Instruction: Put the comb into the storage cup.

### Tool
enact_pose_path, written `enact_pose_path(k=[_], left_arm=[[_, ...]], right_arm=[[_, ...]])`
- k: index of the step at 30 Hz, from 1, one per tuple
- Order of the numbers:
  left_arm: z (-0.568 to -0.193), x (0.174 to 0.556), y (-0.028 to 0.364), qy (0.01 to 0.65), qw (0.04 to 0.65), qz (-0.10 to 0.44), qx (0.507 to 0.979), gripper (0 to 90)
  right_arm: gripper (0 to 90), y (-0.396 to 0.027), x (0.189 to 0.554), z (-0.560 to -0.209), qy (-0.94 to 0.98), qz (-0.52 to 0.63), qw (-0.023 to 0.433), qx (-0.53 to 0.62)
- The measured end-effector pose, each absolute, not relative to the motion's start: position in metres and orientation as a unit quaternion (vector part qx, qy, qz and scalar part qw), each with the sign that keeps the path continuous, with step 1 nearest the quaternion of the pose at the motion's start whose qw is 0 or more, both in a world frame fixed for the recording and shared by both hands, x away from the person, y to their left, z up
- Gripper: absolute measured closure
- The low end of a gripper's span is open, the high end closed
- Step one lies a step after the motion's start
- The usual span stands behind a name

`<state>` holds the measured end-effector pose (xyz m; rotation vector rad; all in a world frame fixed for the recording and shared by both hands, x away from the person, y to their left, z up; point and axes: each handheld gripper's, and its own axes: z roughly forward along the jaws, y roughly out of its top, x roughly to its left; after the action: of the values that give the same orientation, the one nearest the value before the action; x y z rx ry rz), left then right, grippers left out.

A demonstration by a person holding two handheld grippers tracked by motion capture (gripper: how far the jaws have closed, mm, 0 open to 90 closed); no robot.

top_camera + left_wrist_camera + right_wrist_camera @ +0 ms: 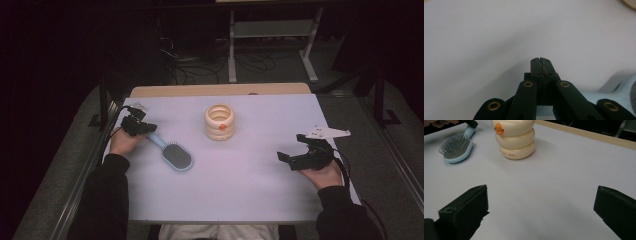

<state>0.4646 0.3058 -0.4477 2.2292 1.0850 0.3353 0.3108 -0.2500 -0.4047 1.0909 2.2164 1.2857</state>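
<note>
The left gripper (146, 128), jaws together beside the hairbrush (175, 155) handle, grips nothing, the right gripper (290, 151) gapes apart, so lifting remains.

Between your two hands the white table (260, 185) lies bare — you can sweep across the near half freely. Toward the far edge the cream ringed container (219, 121) stands upright mid-table. The blue hairbrush (175, 155) lies slantwise at the left — its handle end seems to touch your left gripper (137, 125).
</note>
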Motion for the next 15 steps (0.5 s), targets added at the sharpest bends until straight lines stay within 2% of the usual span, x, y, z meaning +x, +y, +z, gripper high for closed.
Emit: enact_pose_path(k=[5, 9, 15], left_arm=[[-0.4485, 0.465, 0.3071, 0.413, 0.314, 0.124, 0.846, 90.0], [-0.453, 0.465, 0.3041, 0.405, 0.278, 0.131, 0.861, 90.0], [-0.4498, 0.4593, 0.3078, 0.402, 0.268, 0.133, 0.865, 90.0]], right_arm=[[0.0, -0.2493, 0.3111, -0.4052, 0.785, 0.453, 0.175, 0.384], [0.0, -0.249, 0.3111, -0.4052, 0.786, 0.452, 0.175, 0.383], [0.0, -0.2493, 0.3104, -0.4046, 0.785, 0.453, 0.177, 0.383]])
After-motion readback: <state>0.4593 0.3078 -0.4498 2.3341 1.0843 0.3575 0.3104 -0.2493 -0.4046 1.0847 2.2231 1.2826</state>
